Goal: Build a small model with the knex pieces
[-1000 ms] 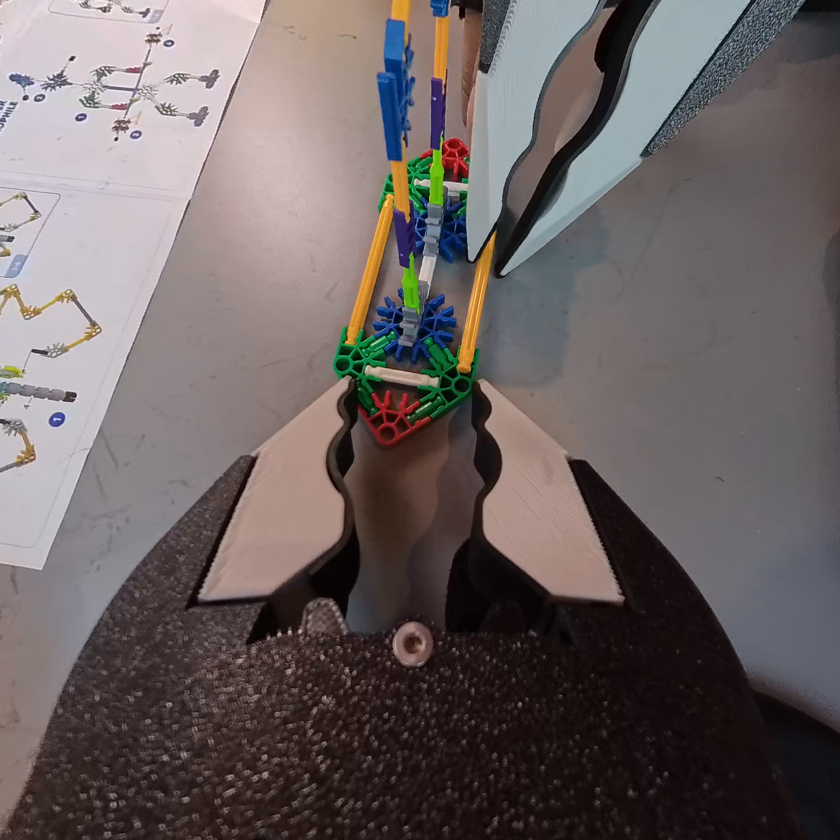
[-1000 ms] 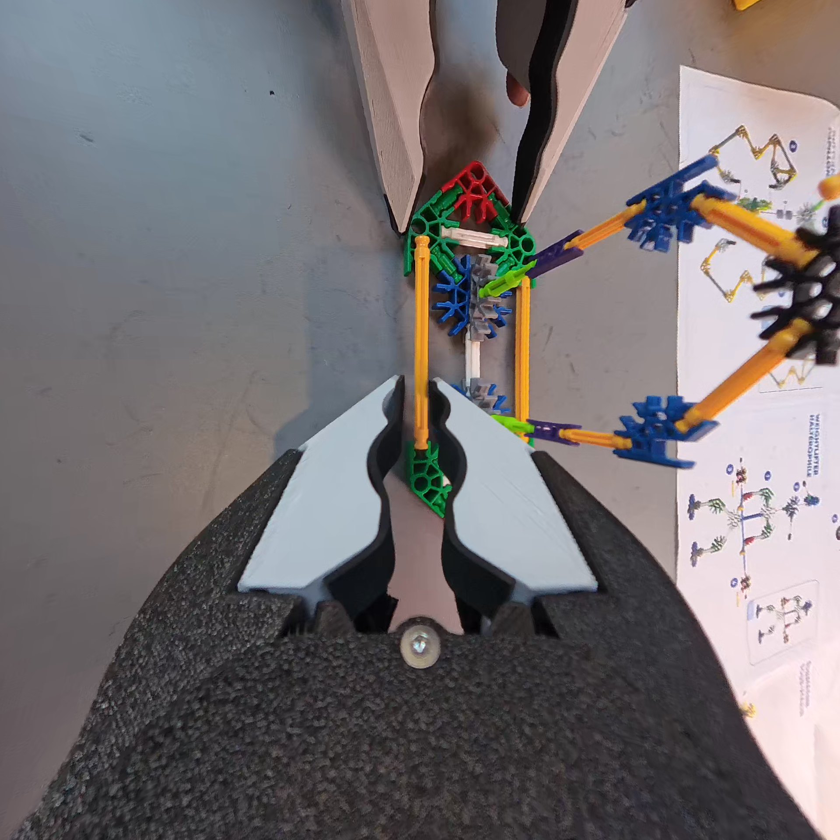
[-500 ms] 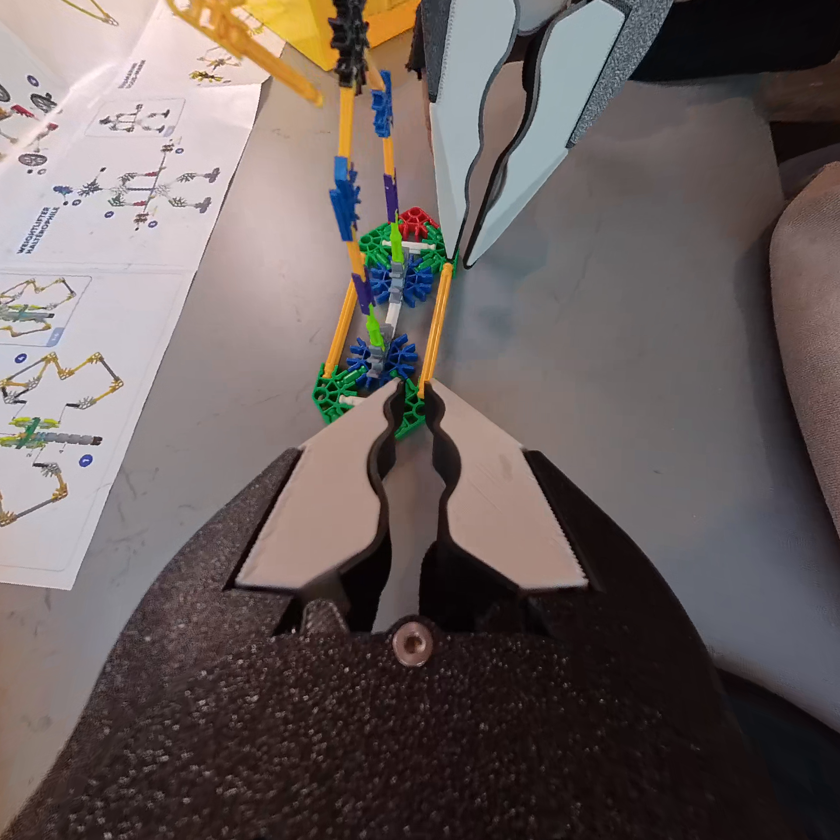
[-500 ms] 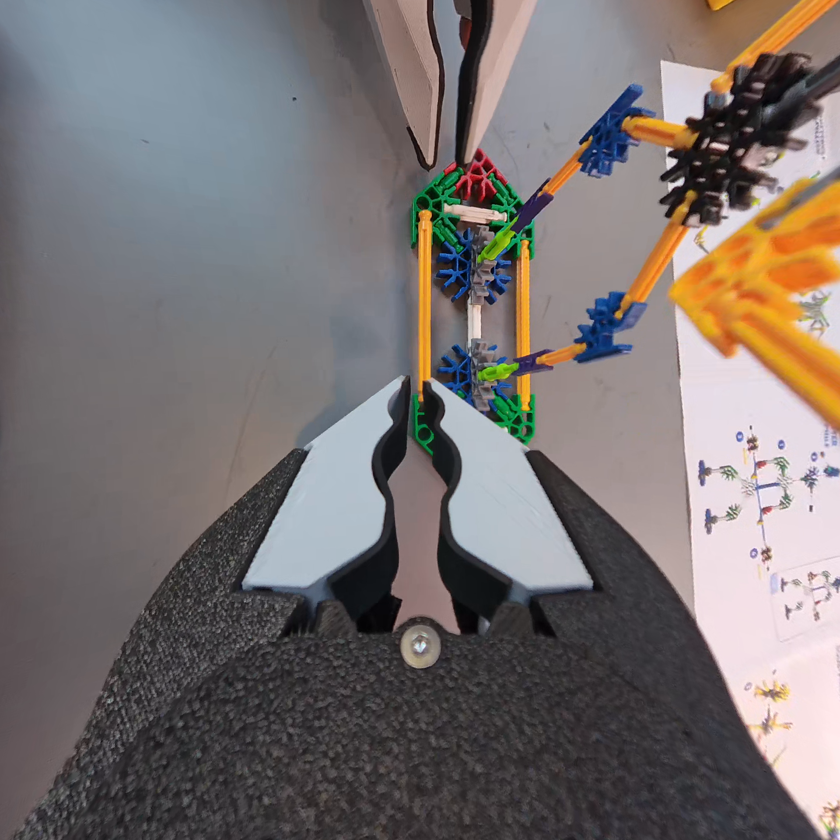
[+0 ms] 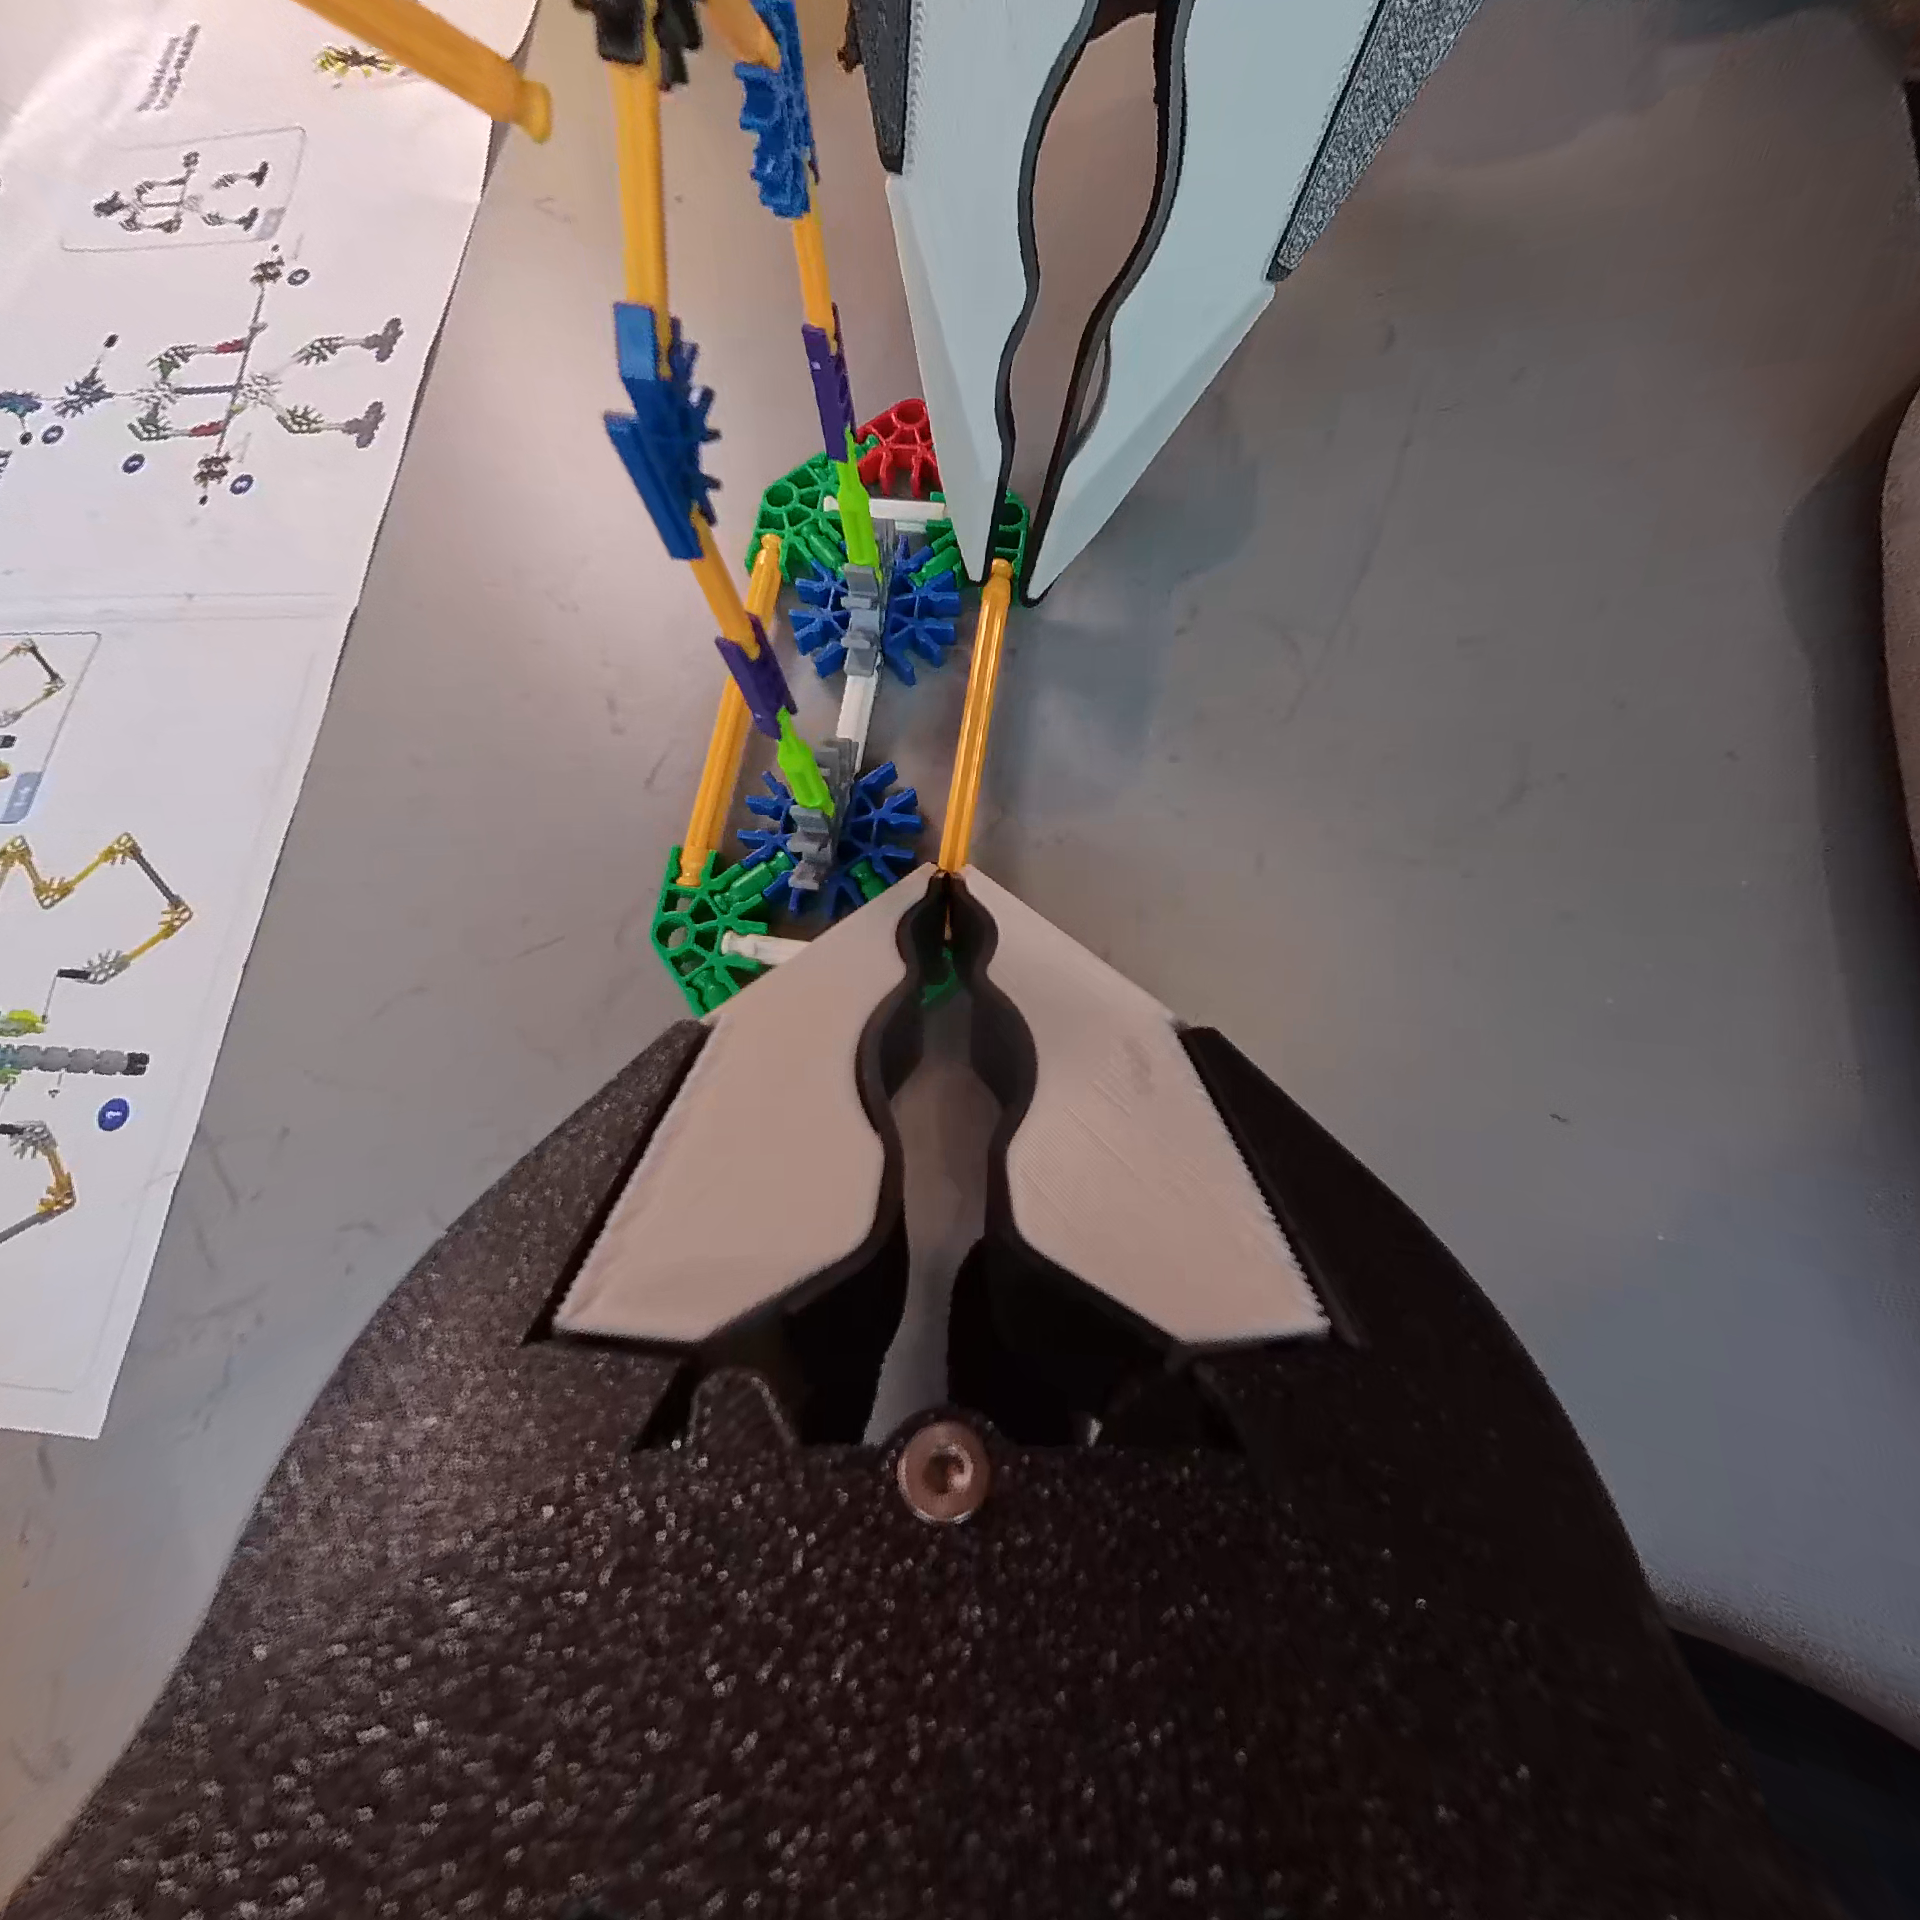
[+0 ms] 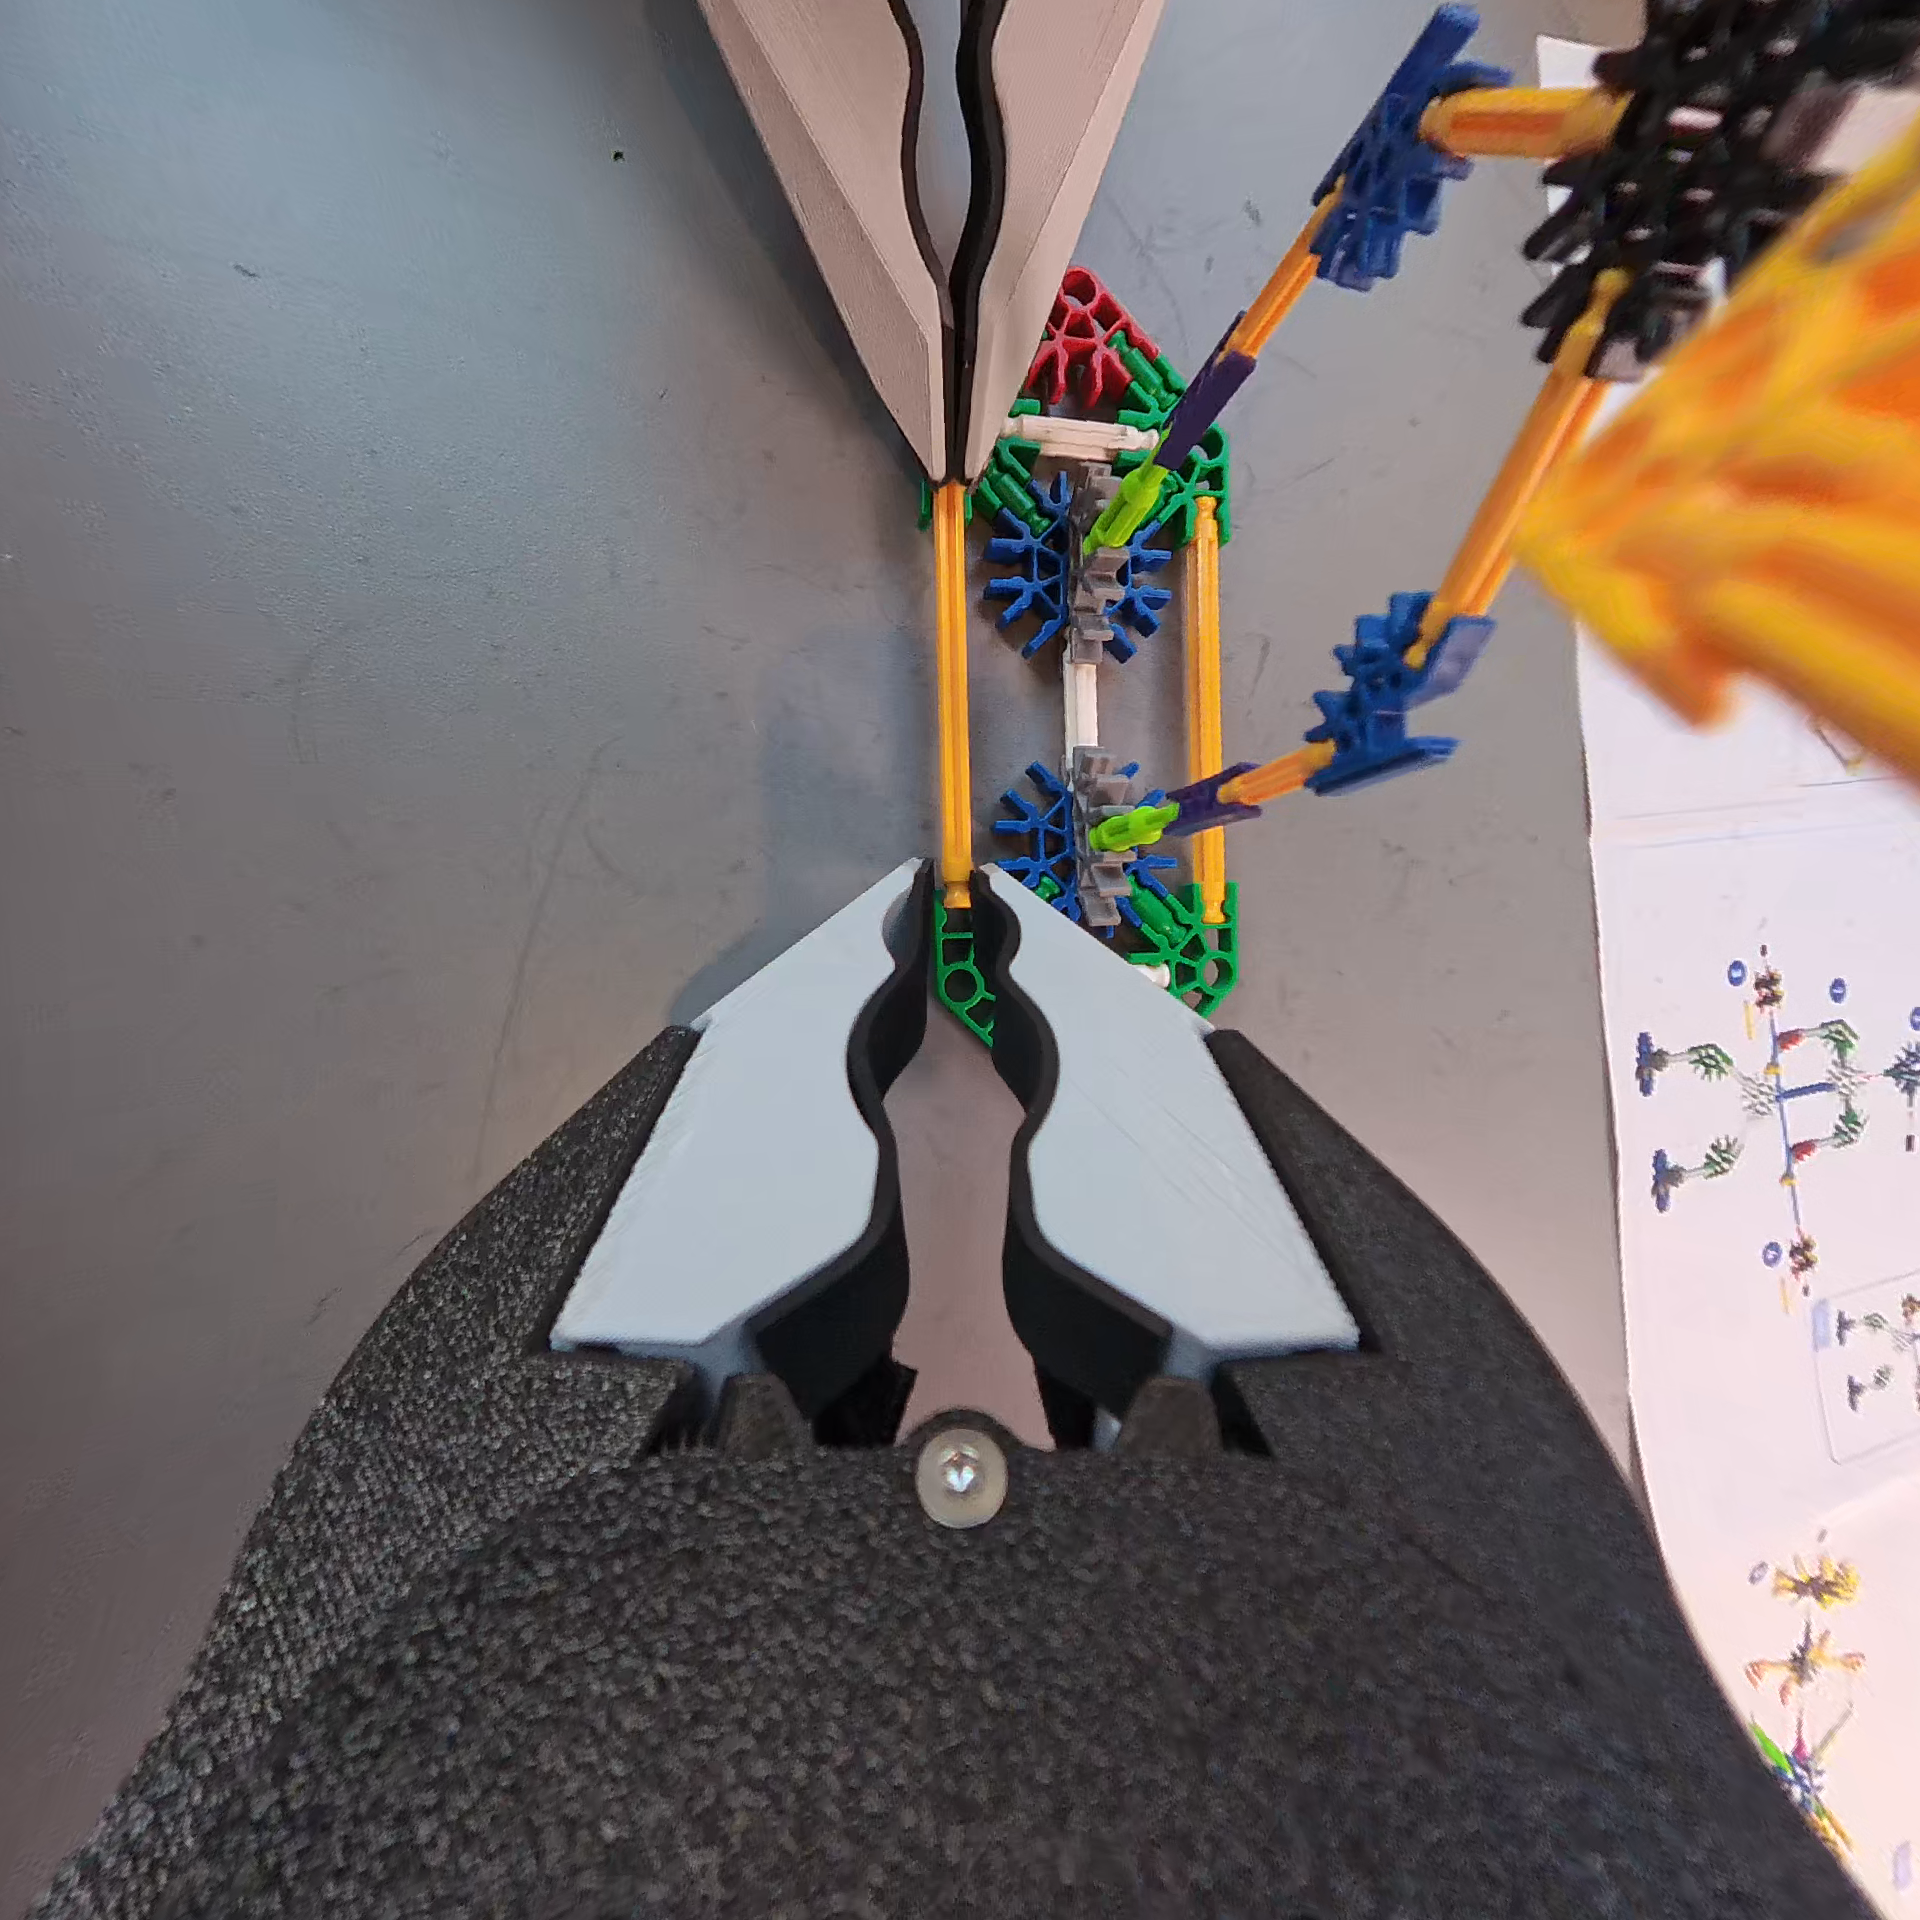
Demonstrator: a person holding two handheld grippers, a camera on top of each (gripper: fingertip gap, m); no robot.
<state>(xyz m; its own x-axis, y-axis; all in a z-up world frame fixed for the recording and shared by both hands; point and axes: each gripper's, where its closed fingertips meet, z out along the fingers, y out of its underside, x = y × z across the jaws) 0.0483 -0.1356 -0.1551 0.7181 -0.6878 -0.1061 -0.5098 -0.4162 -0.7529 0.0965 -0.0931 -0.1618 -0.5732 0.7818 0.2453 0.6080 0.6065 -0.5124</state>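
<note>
A construction-toy model (image 5: 857, 707) lies on the grey table: two long yellow rods, green corner connectors, blue snowflake pieces, a white middle rod and a red end piece. Lime, purple, yellow and blue arms rise from it to a black connector (image 6: 1704, 156). My left gripper (image 5: 940, 883) is shut on the near corner, where one yellow rod (image 5: 971, 727) ends. My right gripper (image 6: 954, 883) is shut on the green corner connector (image 6: 961, 966) at the other end of the same rod (image 6: 951, 686). Each gripper shows at the top of the other's view, the right one (image 5: 1003, 592) and the left one (image 6: 951, 473).
A white instruction sheet (image 5: 156, 623) lies left of the model in the left wrist view and on the right in the right wrist view (image 6: 1766, 1039). A blurred yellow-orange piece (image 6: 1766, 468) hangs close to the right camera. A grey padded edge (image 5: 1901, 623) shows far right. Tip to tip, the grippers are about 7 cm apart.
My left gripper was open around the red end piece. It has shifted to the corner and shut on the yellow rod's end. My right gripper stayed shut on its corner.
</note>
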